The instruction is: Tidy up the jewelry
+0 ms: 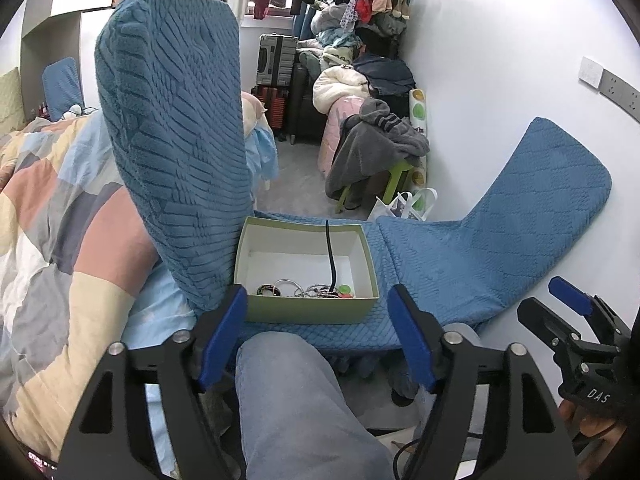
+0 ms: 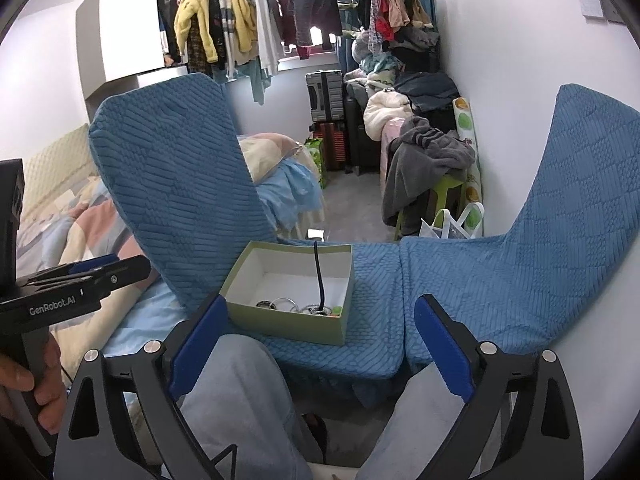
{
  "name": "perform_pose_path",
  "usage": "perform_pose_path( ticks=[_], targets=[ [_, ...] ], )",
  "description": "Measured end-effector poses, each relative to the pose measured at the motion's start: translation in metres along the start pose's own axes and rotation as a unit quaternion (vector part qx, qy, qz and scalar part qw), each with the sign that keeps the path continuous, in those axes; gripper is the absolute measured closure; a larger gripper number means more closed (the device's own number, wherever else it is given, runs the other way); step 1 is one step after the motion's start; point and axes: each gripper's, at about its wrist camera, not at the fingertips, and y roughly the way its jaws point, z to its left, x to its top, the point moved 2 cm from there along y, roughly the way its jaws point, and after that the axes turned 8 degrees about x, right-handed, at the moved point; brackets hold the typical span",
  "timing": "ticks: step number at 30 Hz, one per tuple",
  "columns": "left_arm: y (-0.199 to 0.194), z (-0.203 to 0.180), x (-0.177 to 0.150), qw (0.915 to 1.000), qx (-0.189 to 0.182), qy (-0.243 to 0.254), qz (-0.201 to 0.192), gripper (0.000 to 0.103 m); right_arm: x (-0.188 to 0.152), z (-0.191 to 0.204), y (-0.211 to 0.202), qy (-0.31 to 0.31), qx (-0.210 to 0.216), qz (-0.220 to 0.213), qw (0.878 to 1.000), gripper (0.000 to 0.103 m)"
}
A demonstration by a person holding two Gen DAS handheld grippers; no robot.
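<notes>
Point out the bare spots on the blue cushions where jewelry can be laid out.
Free: the flat blue seat cushion right of the green box, up to the raised cushion by the wall. Inside the box, the far white floor is bare. Crowded: the box's near edge, where the jewelry piles, and its left side against the upright cushion.

both wrist views toward box [image 1: 308, 268]

A pale green cardboard box [image 1: 308, 308] with a white inside sits on blue quilted chair covers [image 1: 460, 256] with a diamond weave. The bed's patchwork quilt [image 1: 48, 240] mixes pink, beige, grey and light blue. Both grippers have black frames with blue pads [image 2: 444, 354]. The trousers [image 1: 296, 408] are faded light-blue denim.
</notes>
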Motion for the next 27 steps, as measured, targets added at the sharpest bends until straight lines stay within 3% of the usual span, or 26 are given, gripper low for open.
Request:
perform_pose_path(
  ticks=[27],
  targets=[
    [0.015,0.004,0.004,0.9992,0.027,0.012,0.026,0.021,-0.001,-0.013,0.002,0.021,-0.017,-0.002,1.0,0.007]
  ],
)
